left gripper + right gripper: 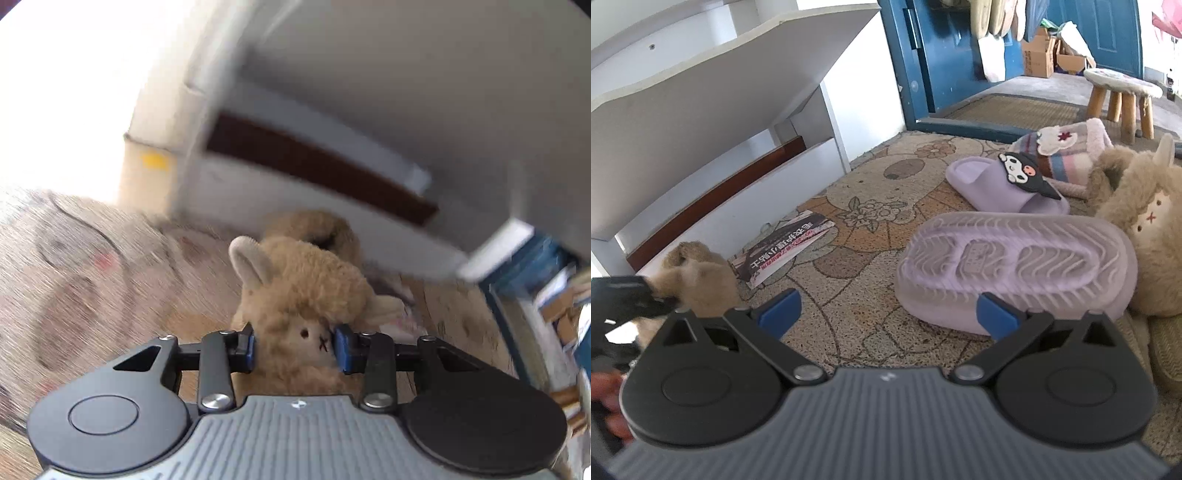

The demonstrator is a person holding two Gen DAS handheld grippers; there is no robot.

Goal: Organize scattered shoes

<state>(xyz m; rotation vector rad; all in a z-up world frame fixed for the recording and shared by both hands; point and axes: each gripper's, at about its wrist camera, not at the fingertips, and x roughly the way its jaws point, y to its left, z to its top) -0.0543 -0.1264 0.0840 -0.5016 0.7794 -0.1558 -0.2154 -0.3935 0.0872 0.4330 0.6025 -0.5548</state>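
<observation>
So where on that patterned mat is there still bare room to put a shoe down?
Bare mat lies between the booklet and the upturned purple slipper, running back to the blue door. The right is crowded: purple slide, striped slipper, plush slipper.
</observation>
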